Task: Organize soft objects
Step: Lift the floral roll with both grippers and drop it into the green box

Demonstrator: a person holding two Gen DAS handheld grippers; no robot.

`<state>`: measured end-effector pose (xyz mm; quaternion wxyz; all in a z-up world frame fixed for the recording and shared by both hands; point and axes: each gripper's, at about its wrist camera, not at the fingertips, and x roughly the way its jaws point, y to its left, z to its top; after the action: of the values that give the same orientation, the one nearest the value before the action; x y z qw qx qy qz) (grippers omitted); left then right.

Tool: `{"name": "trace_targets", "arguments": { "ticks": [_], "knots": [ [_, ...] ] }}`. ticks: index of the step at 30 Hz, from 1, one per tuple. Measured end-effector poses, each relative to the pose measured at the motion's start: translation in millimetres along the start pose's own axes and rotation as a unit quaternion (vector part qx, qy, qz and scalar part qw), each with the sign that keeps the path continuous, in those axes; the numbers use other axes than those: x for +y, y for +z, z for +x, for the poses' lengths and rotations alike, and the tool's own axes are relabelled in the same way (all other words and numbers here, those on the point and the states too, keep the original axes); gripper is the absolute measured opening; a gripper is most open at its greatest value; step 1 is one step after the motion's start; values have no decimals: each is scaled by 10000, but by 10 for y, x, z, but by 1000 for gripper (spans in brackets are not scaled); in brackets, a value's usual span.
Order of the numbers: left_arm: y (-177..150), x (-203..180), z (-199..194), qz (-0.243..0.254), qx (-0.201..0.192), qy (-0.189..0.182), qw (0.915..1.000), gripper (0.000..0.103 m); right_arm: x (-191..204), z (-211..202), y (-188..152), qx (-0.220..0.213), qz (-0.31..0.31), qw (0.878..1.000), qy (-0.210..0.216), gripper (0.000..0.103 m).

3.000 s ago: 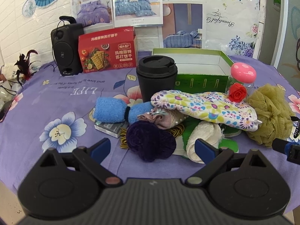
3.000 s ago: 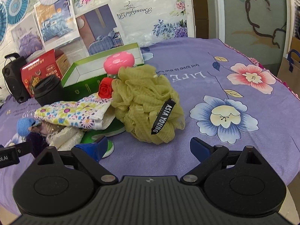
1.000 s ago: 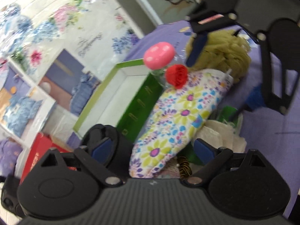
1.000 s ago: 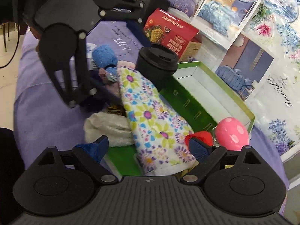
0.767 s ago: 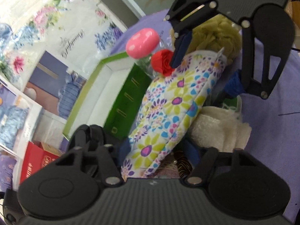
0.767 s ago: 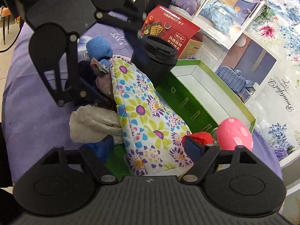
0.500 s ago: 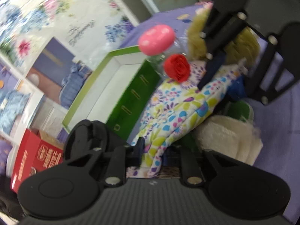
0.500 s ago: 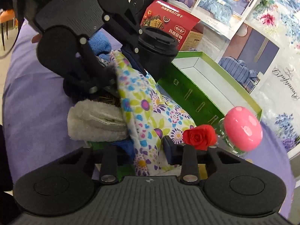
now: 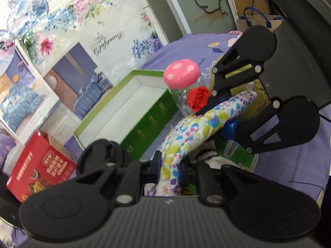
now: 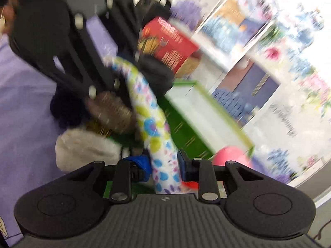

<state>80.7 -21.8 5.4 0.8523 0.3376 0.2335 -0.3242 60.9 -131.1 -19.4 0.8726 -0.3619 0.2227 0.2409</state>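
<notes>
A floral cloth [image 9: 194, 130] hangs stretched between my two grippers, bunched into a narrow band above the pile. My left gripper [image 9: 168, 165] is shut on one end of it. My right gripper [image 10: 163, 167] pinches the other end, its jaws still closing, with the cloth [image 10: 149, 119] between the pads. In the left wrist view the right gripper [image 9: 223, 114] faces me across the cloth. The blurred right wrist view shows the left gripper [image 10: 124, 66] at the far end. A cream towel [image 10: 82, 146], a brownish roll [image 10: 111, 111] and a dark purple ball [image 10: 64, 107] lie under the cloth.
An open green box [image 9: 153, 119] stands behind the pile. At its corner is a jar with a pink mushroom lid [image 9: 181, 76] and a red rose [image 9: 198, 101]. A black cup [image 9: 99, 157], a red biscuit box [image 9: 41, 165] and an olive bath pouf [image 9: 256, 86] are close by.
Both grippers went from wide open to shut on the ends of the floral cloth. The cloth has come up off the pile and now hangs pulled narrow between them.
</notes>
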Motion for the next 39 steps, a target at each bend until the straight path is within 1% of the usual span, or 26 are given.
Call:
{"name": "trace_targets", "arguments": {
  "ticks": [2,5,6,8,11,13,14,18,20,22,23,26,28,30,32,33,34,36,37,39],
  "knots": [
    [-56,-32,28,-45,57,44,10000,14,15,84,-9,-12,108,9999,-14,9],
    [-101,-46,43,-74,62,22,10000,14,59,104,3,67,68,9997,-233,8],
    [-105,-47,48,-53,67,35,10000,14,64,102,11,100,69,9997,-203,8],
    [-99,-33,53,-66,97,4,9999,14,28,59,14,155,188,9997,-44,1],
    [-77,17,45,-201,113,-37,9997,14,-24,-40,22,169,298,9994,46,0],
    [-44,40,1,-280,59,25,9996,14,-38,-142,50,64,349,9994,9,0],
    [-17,53,-37,-305,-9,73,9995,14,-38,-215,76,-27,288,9995,-81,0],
    [154,125,-249,-412,-371,243,9982,14,-76,-445,203,-346,-61,9971,-682,0],
    [271,180,-359,-437,-579,413,9965,14,-129,-497,274,-491,-284,9930,-1035,0],
    [386,249,-437,-435,-763,543,9947,14,-222,-503,372,-630,-514,9873,-1365,0],
    [461,290,-467,-400,-863,665,9932,14,-288,-495,432,-734,-621,9837,-1520,0],
    [703,473,-458,-334,-1115,993,9882,16,-572,-377,632,-927,-858,9746,-1850,0],
    [865,653,-367,-372,-1149,1088,9867,18,-787,-241,748,-1005,-933,9708,-1967,0],
    [1005,858,-207,-399,-1126,1270,9847,19,-987,-24,831,-1022,-1064,9682,-2022,0],
    [1113,1084,18,-473,-972,1355,9849,20,-1121,201,866,-951,-1158,9680,-2013,0],
    [1140,1187,142,-506,-881,1367,9854,27,-1164,291,871,-865,-1170,9700,-1947,0],
    [1149,1282,263,-527,-787,1361,9862,36,-1197,424,887,-730,-1162,9733,-1842,6],
    [1115,1480,474,-654,-582,1208,9888,89,-1274,621,831,-533,-1072,9800,-1591,8],
    [1063,1569,551,-769,-565,1096,9894,97,-1294,708,793,-378,-963,9847,-1401,9],
    [967,1726,616,-1127,-525,947,9877,95,-1320,805,697,-132,-765,9911,-1080,12]
  ]
}}
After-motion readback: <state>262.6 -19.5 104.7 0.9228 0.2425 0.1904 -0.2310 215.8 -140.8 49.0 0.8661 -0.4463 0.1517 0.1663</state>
